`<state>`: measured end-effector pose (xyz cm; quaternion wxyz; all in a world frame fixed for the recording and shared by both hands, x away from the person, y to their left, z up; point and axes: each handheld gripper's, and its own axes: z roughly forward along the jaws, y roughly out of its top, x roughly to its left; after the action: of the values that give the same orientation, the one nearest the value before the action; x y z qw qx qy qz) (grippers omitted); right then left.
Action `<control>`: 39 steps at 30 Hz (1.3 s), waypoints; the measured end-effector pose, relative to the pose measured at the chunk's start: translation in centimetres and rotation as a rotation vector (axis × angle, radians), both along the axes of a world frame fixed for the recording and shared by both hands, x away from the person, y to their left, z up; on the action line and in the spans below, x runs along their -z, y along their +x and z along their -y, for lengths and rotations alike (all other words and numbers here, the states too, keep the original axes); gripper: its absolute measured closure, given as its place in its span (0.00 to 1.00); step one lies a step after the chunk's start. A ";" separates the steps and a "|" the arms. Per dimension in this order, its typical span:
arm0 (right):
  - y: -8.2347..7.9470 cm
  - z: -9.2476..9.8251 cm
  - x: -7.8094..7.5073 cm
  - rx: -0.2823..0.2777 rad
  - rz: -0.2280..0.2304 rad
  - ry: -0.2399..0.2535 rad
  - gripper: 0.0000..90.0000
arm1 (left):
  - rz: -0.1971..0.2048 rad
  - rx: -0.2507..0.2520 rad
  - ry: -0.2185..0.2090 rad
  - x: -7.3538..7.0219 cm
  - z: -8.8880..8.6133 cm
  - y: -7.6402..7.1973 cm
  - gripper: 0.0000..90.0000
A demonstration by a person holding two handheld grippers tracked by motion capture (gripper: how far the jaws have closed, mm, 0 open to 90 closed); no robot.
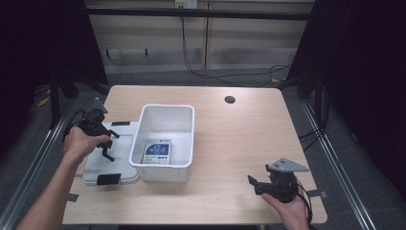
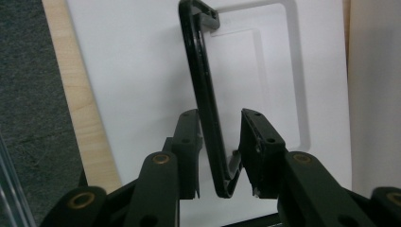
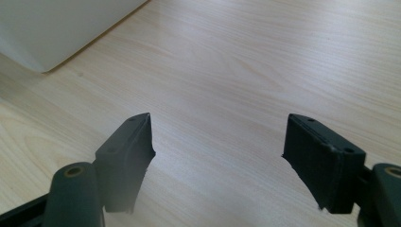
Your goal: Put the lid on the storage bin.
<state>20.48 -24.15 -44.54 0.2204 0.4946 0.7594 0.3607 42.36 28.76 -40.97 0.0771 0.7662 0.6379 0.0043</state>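
Dark walls are surrounding a pale wooden surface (image 1: 239, 129), and a white bin (image 1: 165, 141) is standing left of the frame's centre in the high view, with a small blue and white box (image 1: 158, 152) lying inside it. Just beside the bin, at the left of the frame, a white lid (image 1: 110, 160) is lying flat, with black clips at its upper and lower ends.

The left gripper (image 1: 103, 139) is hanging over this lid. In the left gripper view the jaws are standing one on each side of a black latch (image 2: 203, 94), which is rising up from the lid (image 2: 137, 85). The left jaw is touching the latch or is very near to it, and a small gap is showing at the right jaw, so the jaws are partly closed around the latch, not yet pressing it firmly. The long axis of the latch is running away from the jaws, toward the top of the frame.

The right gripper (image 1: 258, 184) is waiting at the lower right of the high view, well apart from the bin, its jaws wide open over the bare surface (image 3: 246, 71). A corner of the bin (image 3: 52, 28) is appearing at the upper left there.

The left hand (image 1: 81, 143) is clearly the nearer one to the lid. Open room is lying to the right of the bin, while the lid's left side is near the edge of the surface.
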 end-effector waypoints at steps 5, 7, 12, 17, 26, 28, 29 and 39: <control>0.0 0.0 0.0 0.002 0.000 0.001 0.27 | -0.014 -0.010 -0.002 0.4 0.2 0.3 0.84; 0.0 0.0 0.0 0.001 -0.001 0.001 0.27 | -0.014 -0.018 0.000 0.5 0.2 0.3 0.86; 0.0 0.0 0.0 -0.002 -0.002 0.001 0.27 | -0.018 -0.032 0.001 0.7 0.5 0.5 0.86; 0.0 0.0 0.0 -0.004 -0.004 0.005 0.27 | -0.019 -0.039 0.000 1.3 0.7 0.8 0.88; 0.0 0.0 0.1 -0.007 -0.003 0.003 0.27 | -0.041 -0.038 0.001 1.3 1.2 0.9 0.91; 0.0 0.0 0.0 -0.003 -0.005 0.002 0.27 | -0.039 -0.046 0.004 1.3 1.1 0.9 0.91; 0.0 0.0 0.1 -0.003 -0.005 0.001 0.27 | -0.040 -0.056 0.002 1.3 1.1 0.9 0.92; 0.0 0.0 0.1 0.000 -0.007 -0.002 0.27 | -0.048 -0.057 0.019 1.0 0.9 0.8 0.94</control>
<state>20.53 -24.16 -44.65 0.2181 0.4955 0.7608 0.3581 43.18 27.83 -42.01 0.0542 0.7483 0.6611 -0.0060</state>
